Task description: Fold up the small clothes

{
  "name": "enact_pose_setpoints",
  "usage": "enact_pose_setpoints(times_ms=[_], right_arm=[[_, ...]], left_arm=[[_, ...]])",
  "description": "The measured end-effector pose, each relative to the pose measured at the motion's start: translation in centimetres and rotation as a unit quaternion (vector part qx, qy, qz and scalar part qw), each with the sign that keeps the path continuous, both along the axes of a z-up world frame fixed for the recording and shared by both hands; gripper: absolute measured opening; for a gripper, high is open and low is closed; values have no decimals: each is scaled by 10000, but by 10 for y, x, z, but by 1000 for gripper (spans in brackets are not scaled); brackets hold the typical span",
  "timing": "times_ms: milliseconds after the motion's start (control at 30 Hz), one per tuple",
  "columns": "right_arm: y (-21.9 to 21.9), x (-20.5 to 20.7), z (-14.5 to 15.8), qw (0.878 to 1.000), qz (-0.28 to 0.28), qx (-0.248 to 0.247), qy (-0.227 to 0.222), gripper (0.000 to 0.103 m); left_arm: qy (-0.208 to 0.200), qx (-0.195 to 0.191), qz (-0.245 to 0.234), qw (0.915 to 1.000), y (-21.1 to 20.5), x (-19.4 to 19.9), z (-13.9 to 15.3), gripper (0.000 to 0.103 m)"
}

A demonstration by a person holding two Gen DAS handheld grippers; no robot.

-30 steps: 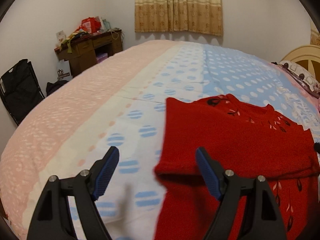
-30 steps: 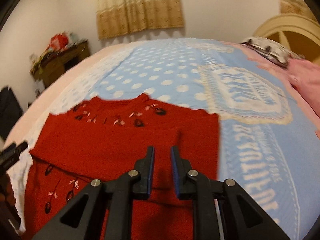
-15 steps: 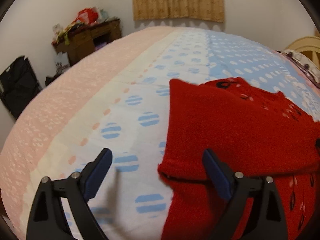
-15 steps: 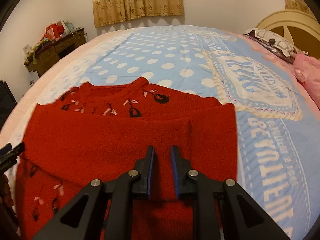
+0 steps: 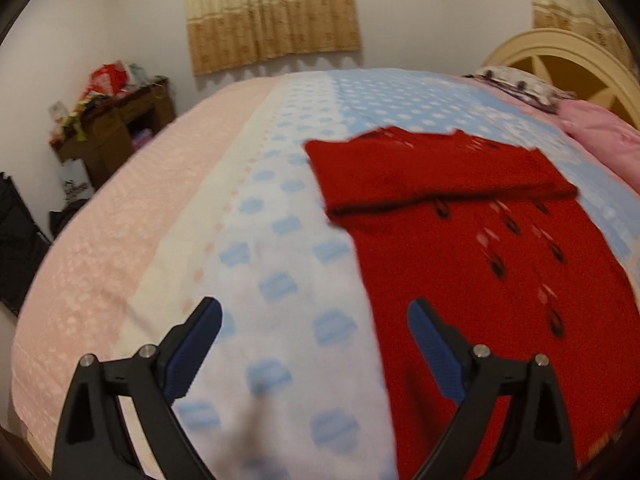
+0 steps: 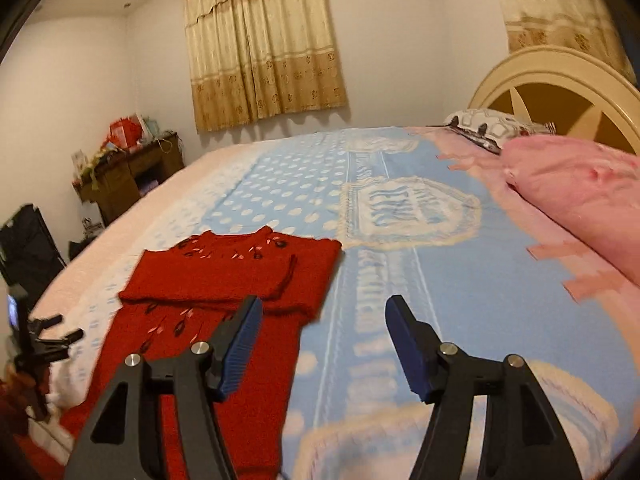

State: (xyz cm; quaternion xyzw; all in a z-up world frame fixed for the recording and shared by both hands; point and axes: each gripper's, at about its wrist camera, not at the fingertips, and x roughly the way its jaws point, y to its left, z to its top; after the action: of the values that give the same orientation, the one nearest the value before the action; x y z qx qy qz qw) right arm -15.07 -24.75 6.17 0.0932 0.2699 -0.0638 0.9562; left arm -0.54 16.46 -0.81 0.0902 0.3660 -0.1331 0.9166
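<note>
Left wrist view: looking down over the bed [image 5: 120, 240], finding the left gripper [image 5: 314, 306] spread wide, having just been opening, with nothing between its blue pads [image 5: 196, 344]. Seeing one finger at 7 o'clock over the white sheet with blue spots, and the other at 5 o'clock over the near side of the red sweater [image 5: 480, 260]. Possibly resting on the knit there, though blurring too much to tell contact.

Finding the red sweater lying flat on the bed, running from the middle of the frame down to 4 o'clock, neckline pointing toward 12 o'clock. Showing a folded band of the same red knit lying crosswise over the upper part, and dark and pale leaf-like embroidery trailing down the front below it. Noting a cluttered wooden desk [image 5: 116, 120] against the wall at 10 o'clock, well apart from the sweater.

In the right wrist view: finding the right gripper [image 6: 324, 302] parted, having just been opening, holding nothing and hovering clear of the cloth. Seeing its left finger in front of the sweater's side edge and its right finger over the light blue bedspread with white lettering. Placing the red sweater [image 6: 224, 272] at 8 to 9 o'clock from the gripper, lying on the bed [image 6: 440, 280] near its edge. Noting a pink pillow [image 6: 580, 192] at 3 o'clock, a cream arched headboard [image 6: 552, 76] at 2 o'clock, and a beige curtain [image 6: 260, 48] hanging at 12 o'clock.
</note>
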Motion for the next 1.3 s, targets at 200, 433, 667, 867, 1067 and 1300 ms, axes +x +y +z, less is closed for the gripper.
enact_pose_setpoints(times_ms=[200, 433, 667, 867, 1067, 1300], right_arm=[[22, -57, 12, 9949, 997, 151, 58, 65], [61, -62, -47, 9857, 1402, 99, 930, 65], [84, -58, -103, 9742, 1453, 234, 1713, 56], [91, -60, -134, 9676, 1313, 445, 2110, 52], [103, -60, -135, 9631, 1513, 272, 2207, 44], [107, -59, -137, 9582, 1685, 307, 2291, 17]], left_arm=[[279, -95, -556, 9980, -5, -40, -6, 96], [859, -667, -546, 9926, 4, -68, -25, 96], [1020, -818, -655, 9893, 7, -88, -35, 92], [1302, -944, -572, 9853, 7, -89, -49, 86], [1238, -720, -670, 9874, 4, -101, -49, 82], [1271, -670, -899, 9855, -2, -108, -45, 39]])
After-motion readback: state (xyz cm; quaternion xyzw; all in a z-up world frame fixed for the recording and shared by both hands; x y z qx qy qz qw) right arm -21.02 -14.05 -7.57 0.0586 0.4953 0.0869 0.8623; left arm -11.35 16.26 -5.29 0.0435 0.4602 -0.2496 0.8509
